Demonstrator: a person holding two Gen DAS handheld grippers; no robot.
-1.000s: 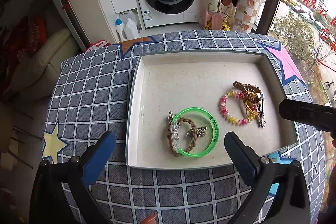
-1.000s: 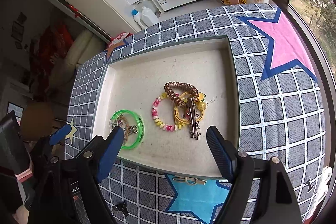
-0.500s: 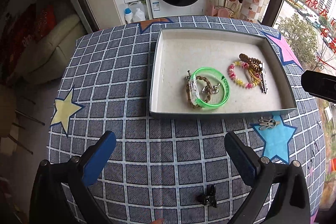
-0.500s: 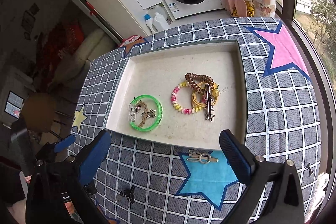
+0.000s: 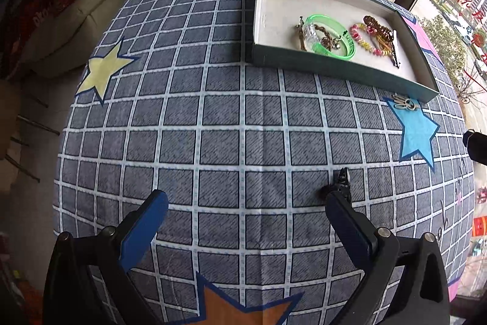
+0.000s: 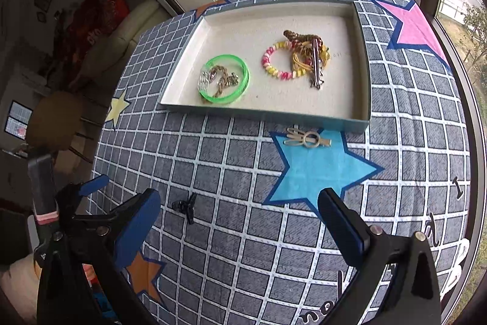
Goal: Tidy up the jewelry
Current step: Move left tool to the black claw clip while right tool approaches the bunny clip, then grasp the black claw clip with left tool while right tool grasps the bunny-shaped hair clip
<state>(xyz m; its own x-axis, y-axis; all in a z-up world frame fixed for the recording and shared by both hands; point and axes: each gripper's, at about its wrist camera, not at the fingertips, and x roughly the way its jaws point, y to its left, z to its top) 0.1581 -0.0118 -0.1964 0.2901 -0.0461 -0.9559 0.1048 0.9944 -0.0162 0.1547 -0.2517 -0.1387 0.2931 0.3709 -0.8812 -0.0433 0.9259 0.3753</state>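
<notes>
We see a shallow tray [image 6: 268,114] lying on the checked cloth of the bench [image 6: 243,172], and in it a green bangle [image 6: 226,79] ringed around a braided cord bracelet [image 6: 219,78] and a clear clasp piece, with a pink-and-yellow bead bracelet [image 6: 275,63] beside them, overlapped by a brown coil tie [image 6: 299,36], yellow loops and a metal hair clip [image 6: 316,63]. How those last pieces tangle together we cannot make out. Outside the tray, a gold hairpin [image 6: 307,139] lies on the blue star [image 6: 319,169] just beside the near wall, and a small black claw clip [image 6: 186,207] rests on the cloth. In the left wrist view that black clip [image 5: 342,183] is partly hidden behind the tip of one finger [image 5: 347,221]. The left gripper [image 5: 246,203] stands released with nothing between its fingers; the right gripper [image 6: 239,203] has just been spreading and is wide apart, bare too, with the hairpin ahead of its fingers and the black clip near one of them.
</notes>
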